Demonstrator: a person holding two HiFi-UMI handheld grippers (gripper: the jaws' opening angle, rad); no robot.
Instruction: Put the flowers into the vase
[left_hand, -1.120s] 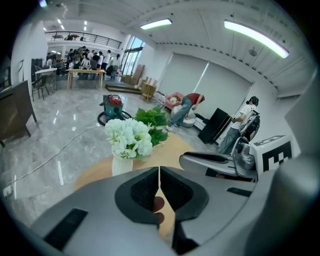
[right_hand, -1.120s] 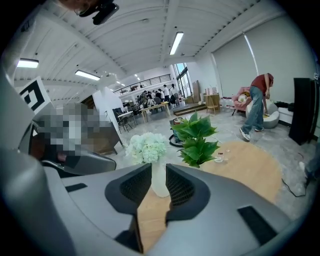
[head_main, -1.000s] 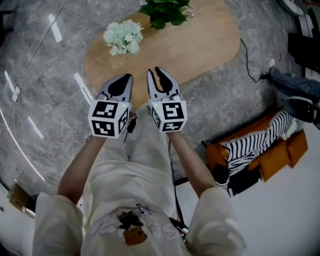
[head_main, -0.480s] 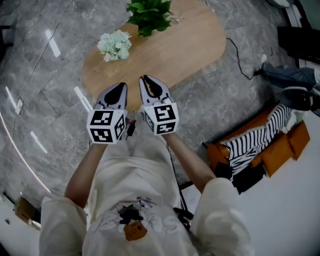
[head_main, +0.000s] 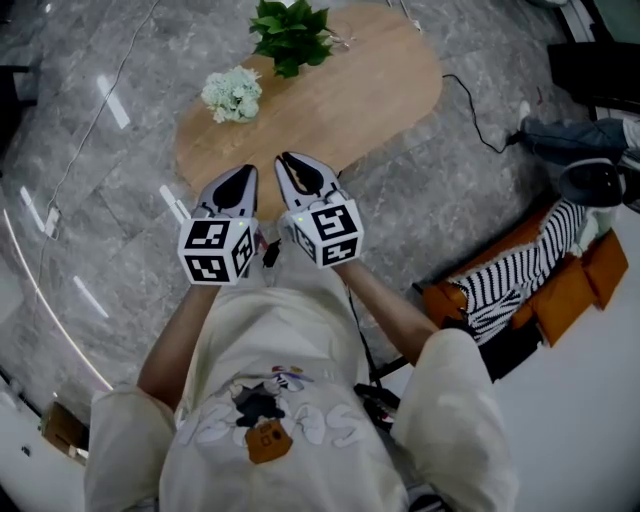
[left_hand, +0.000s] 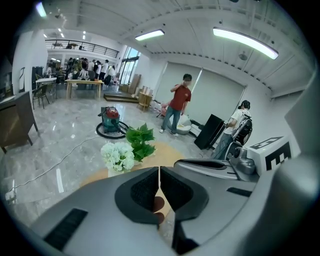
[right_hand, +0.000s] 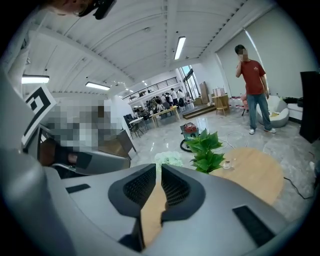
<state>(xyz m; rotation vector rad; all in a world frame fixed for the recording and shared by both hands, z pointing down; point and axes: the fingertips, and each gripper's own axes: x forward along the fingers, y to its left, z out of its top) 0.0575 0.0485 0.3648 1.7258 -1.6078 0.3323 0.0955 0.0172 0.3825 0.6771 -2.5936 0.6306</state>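
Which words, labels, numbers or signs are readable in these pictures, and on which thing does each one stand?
No text can be read for certain in any view.
Shirt print: pale letters around a small dark figure, too blurred to read.
Left marker cube: only black-and-white square patterns, no words or numbers.
Right marker cube: the same kind of pattern, no words or numbers.
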